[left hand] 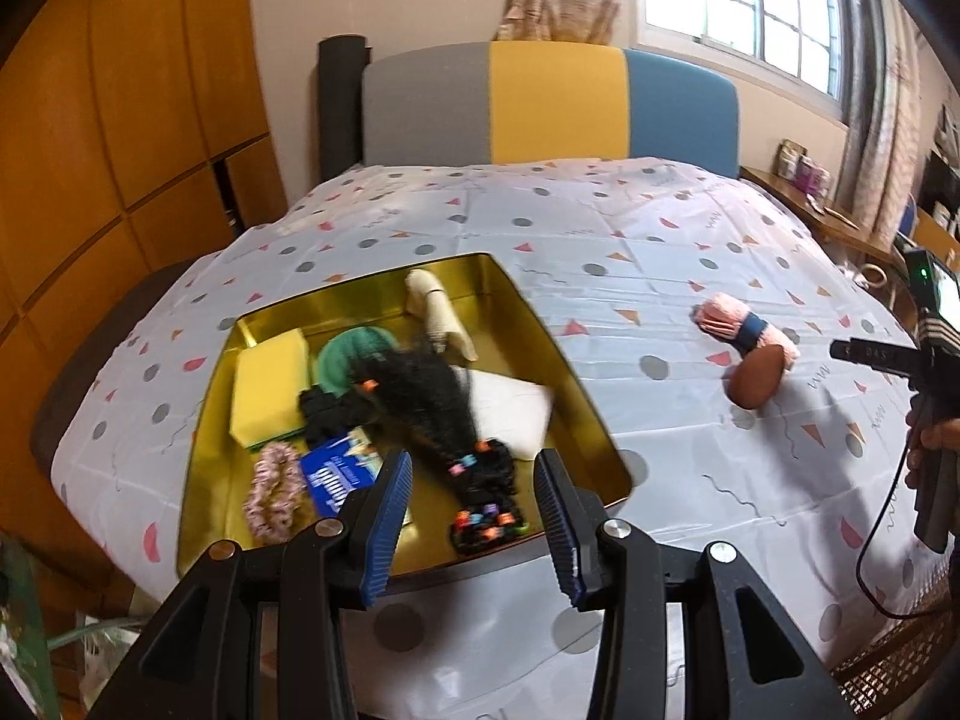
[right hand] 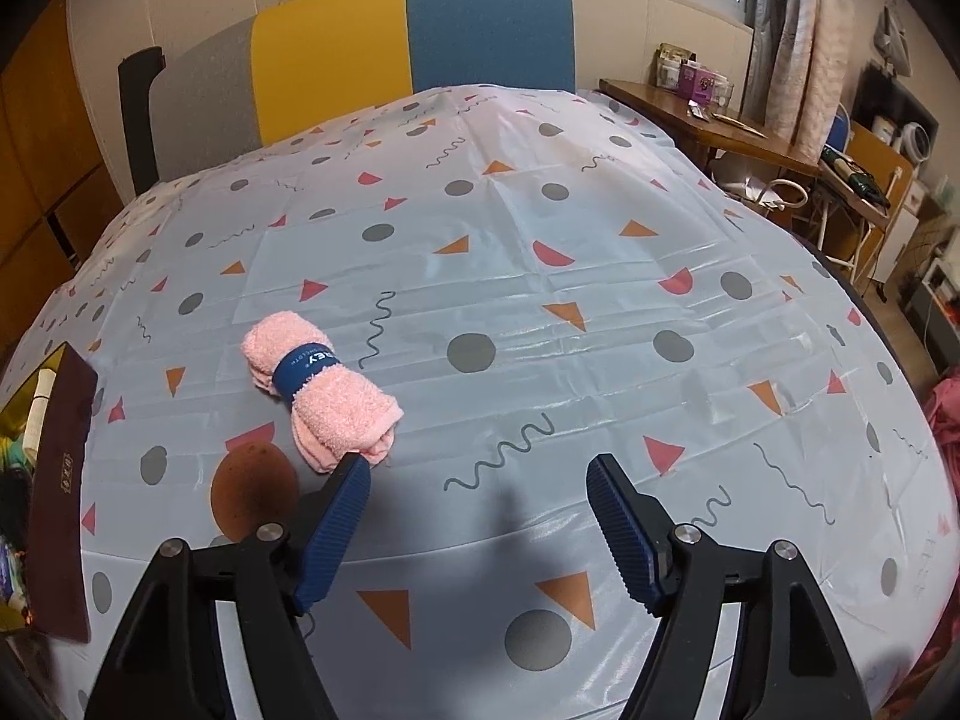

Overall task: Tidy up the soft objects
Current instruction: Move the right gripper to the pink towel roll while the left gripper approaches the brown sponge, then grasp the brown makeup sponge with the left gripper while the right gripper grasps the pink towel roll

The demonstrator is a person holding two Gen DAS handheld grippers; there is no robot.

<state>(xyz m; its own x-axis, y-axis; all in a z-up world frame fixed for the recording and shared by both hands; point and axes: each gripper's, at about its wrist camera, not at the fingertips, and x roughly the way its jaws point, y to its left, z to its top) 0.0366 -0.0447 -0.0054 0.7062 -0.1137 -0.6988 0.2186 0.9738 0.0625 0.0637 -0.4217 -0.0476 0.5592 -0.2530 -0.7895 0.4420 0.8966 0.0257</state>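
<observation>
A gold tin box (left hand: 585, 396) lies on the table and holds a black fuzzy scarf with coloured clips (left hand: 447, 420), a yellow sponge (left hand: 270, 390), a green item (left hand: 348, 354), a cream sock (left hand: 438, 312), a pink scrunchie (left hand: 275, 492) and a blue packet (left hand: 339, 471). My left gripper (left hand: 474, 516) is open and empty just above the box's near edge. A rolled pink towel with a blue band (right hand: 324, 387) lies on the tablecloth beside a brown round sponge (right hand: 252, 492); both show in the left wrist view, the towel (left hand: 744, 330) and sponge (left hand: 757, 381). My right gripper (right hand: 480, 516) is open, its left fingertip (right hand: 351, 480) by the towel's near end.
The table wears a white patterned cloth (right hand: 540, 300). The box's dark outer wall (right hand: 60, 492) is at the left in the right wrist view. A chair with grey, yellow and blue back (left hand: 552, 102) stands behind. A wooden side table (right hand: 708, 126) stands at the right.
</observation>
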